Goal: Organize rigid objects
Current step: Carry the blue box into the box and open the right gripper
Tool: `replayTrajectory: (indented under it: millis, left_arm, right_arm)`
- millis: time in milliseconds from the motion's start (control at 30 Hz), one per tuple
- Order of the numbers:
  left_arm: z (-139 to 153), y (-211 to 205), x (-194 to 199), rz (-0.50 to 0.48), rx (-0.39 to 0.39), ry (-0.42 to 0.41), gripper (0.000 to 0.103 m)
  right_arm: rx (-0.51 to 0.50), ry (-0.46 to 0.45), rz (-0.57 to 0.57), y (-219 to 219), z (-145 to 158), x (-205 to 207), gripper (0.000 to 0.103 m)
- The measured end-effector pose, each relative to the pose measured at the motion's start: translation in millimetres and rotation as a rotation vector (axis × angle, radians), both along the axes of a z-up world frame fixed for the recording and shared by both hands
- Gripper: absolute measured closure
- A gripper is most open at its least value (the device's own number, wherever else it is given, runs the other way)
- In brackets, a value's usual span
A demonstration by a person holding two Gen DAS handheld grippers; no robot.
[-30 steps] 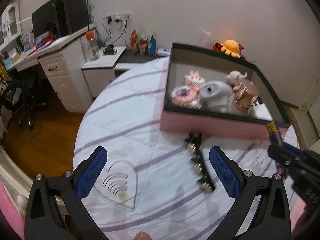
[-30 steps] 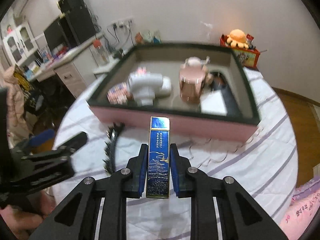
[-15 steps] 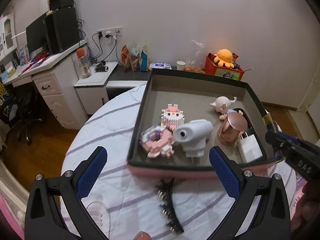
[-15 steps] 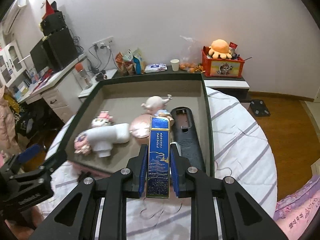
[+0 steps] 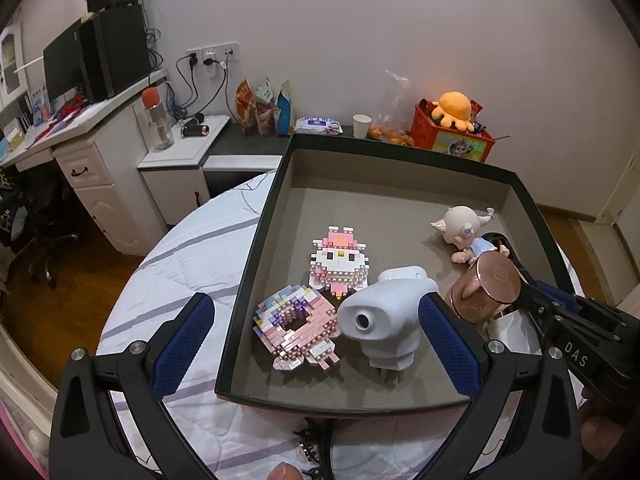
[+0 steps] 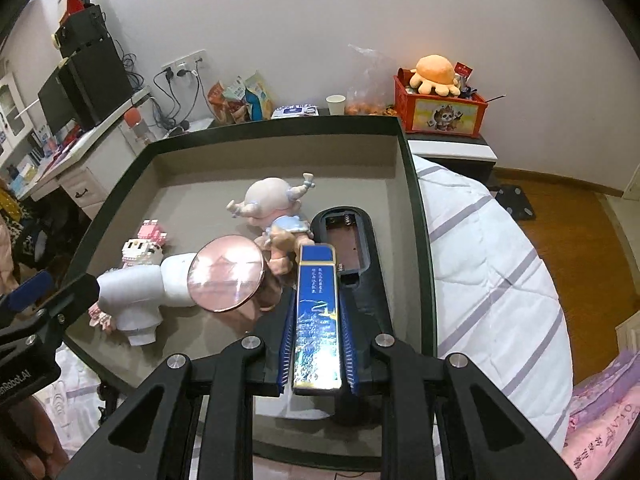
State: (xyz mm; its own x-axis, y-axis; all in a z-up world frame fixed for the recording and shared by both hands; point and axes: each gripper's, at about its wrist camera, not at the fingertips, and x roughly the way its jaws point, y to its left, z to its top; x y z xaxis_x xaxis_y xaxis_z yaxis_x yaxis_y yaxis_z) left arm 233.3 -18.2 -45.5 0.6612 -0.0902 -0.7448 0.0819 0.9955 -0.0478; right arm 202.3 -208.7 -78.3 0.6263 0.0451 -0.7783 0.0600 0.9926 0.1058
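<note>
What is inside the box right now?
The box holds two brick figures, a white dryer-shaped gadget, a copper cup, a doll and a black remote, partly covered.

Wall: plain pale wall [image 5: 400,20] fills the 12 o'clock half of both views, evenly lit.
Sockets: white outlet strip [image 5: 212,54] at 11 o'clock on the wall, black cables hanging from it.
Desk: white desk with drawers [image 5: 88,168] at 9 to 10 o'clock, carrying a dark monitor [image 5: 64,64] and a black speaker [image 5: 120,46].
Low cabinet: white and dark low cabinet [image 5: 188,160] against the wall, with snack bags [image 5: 264,106], a paper cup [image 5: 362,126] and a red box [image 6: 440,110] topped by an orange plush [image 6: 434,70].
Floor: brown wood floor [image 6: 568,224] at 3 o'clock, pale skirting along the wall.
Chair: black office chair [image 5: 36,224] at 9 o'clock.
Bench: round, under a white striped cloth [image 6: 492,248].
</note>
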Motion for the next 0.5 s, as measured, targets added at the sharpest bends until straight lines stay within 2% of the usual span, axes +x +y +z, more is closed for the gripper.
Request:
replayTrajectory:
  millis: [100, 133, 167, 200, 233, 333, 500]
  left_arm:
    - [-1, 0, 0, -0.001, -0.002, 0.003, 0.0]
    - [0, 1, -2, -0.002, -0.003, 0.001, 0.0]
    - [1, 1, -3, -0.001, -0.003, 0.0, 0.0]
    - [2, 1, -4, 0.0, -0.002, -0.001, 0.0]
    - [3, 1, -6, 0.0, -0.003, -0.004, 0.0]
    - [9, 4, -14, 0.004, -0.003, -0.019, 0.0]
    - [22, 9, -33, 0.008, -0.003, -0.046, 0.0]
  right_arm:
    - [-0.005, 0.0, -0.006, -1, 0, -1, 0.081]
    - [-0.005, -0.001, -0.008, -1, -1, -2, 0.076]
    - [-0.004, -0.005, -0.012, 0, 0, -4, 0.069]
    - [-0.007, -0.016, -0.013, 1, 2, -7, 0.054]
    - [-0.008, -0.026, -0.011, 2, 3, -9, 0.043]
    - [0.004, -0.065, -0.006, 4, 14, -18, 0.021]
    - [-0.004, -0.117, -0.022, 4, 32, -40, 0.017]
